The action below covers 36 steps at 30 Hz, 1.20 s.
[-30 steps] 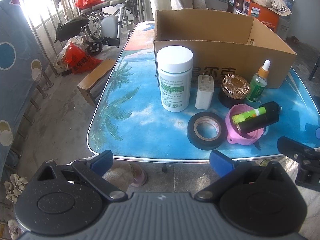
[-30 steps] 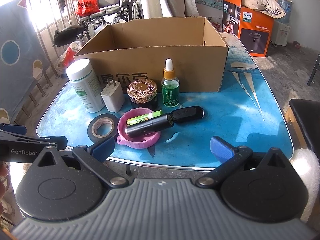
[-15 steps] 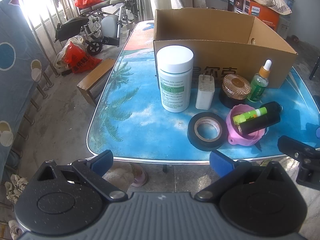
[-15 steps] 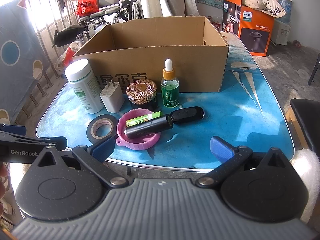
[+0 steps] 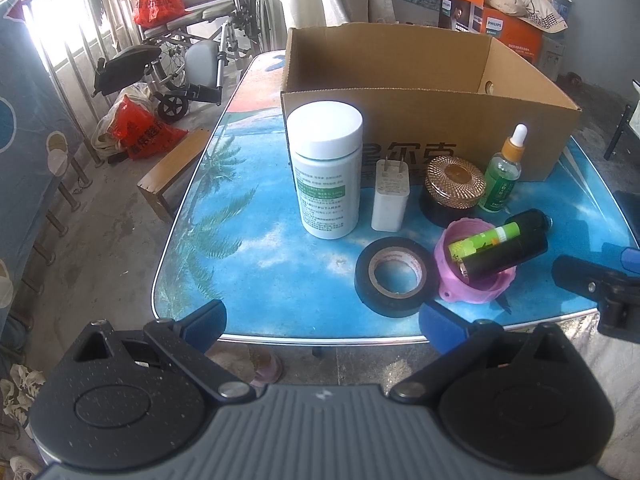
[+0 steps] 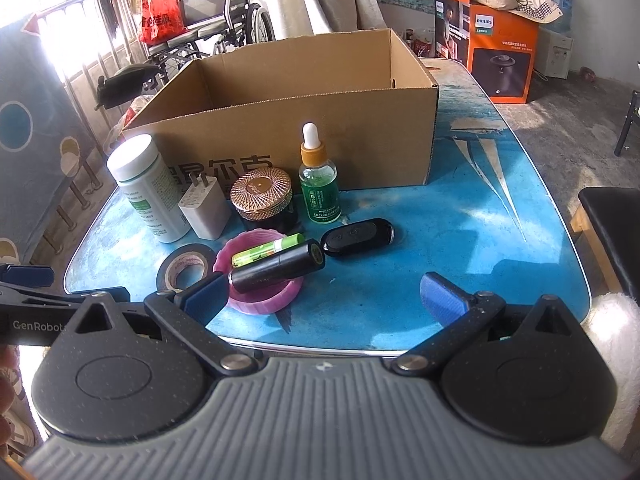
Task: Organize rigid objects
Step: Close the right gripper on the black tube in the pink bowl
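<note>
Cardboard box (image 6: 304, 128), open-topped, stands toward the back of the blue desk (image 6: 460, 240), and just before its front wall stand a white pill bottle (image 5: 325, 168), a white plug charger (image 5: 390, 196), a gold-lidded black jar (image 6: 264, 196) and a green dropper bottle (image 6: 319, 178). Nearer the desk's front edge lie a black tape roll (image 5: 394, 276), a pink cap (image 6: 260, 276) carrying a green tube (image 6: 268, 249) and a black tube (image 6: 278, 271), and a black key fob (image 6: 358, 237) just beside that black tube's end. Both the left claw (image 5: 322, 318) and the right claw (image 6: 322, 296) hover at the near edge, fingers spread wide and gripping nothing.
</note>
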### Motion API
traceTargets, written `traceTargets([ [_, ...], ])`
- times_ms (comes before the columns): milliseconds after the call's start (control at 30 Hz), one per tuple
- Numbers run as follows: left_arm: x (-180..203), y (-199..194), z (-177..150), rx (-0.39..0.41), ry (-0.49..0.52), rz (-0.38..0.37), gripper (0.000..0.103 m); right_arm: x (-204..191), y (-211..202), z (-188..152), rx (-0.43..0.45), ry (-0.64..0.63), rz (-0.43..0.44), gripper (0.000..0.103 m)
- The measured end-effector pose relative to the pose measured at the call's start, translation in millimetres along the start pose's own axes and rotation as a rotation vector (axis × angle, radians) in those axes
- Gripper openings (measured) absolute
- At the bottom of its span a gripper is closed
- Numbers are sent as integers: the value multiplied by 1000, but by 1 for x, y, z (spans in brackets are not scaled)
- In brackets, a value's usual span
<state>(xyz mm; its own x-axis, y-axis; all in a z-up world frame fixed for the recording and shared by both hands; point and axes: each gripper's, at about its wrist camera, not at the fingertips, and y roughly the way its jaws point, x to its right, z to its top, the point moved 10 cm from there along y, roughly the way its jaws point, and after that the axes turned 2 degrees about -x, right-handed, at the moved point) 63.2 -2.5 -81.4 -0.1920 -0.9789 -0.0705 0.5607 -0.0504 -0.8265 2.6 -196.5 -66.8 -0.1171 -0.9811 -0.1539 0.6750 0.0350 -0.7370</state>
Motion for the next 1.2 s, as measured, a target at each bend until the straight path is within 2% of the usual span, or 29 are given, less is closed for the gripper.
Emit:
traceTargets([
  [133,12,0,9,57,21,-67,103,14,-4,8,47,91,97,102],
  [300,33,1,19,141,33,-221,103,26,-2,9,74,223,218,102],
  [367,44,4,22,165,58,-260,101,27,2,8,78,256,252,101],
  [533,76,13,27,210,205,-263,92,24,20,3,54,339,344,94],
  [733,108,15,27,236,317,-298,91,21,46,1,11,381,398,76],
  [800,116,18,26,233,340,-305,87,22,54,1,-4,399,410,70],
  [967,129,27,19,191,388,-302,61,28,68,-1,-29,444,437,55],
  [1133,133,33,15,168,419,-305,46,31,77,-3,-47,485,468,41],
  [1200,134,34,15,164,429,-305,46,31,77,-3,-48,490,476,36],
])
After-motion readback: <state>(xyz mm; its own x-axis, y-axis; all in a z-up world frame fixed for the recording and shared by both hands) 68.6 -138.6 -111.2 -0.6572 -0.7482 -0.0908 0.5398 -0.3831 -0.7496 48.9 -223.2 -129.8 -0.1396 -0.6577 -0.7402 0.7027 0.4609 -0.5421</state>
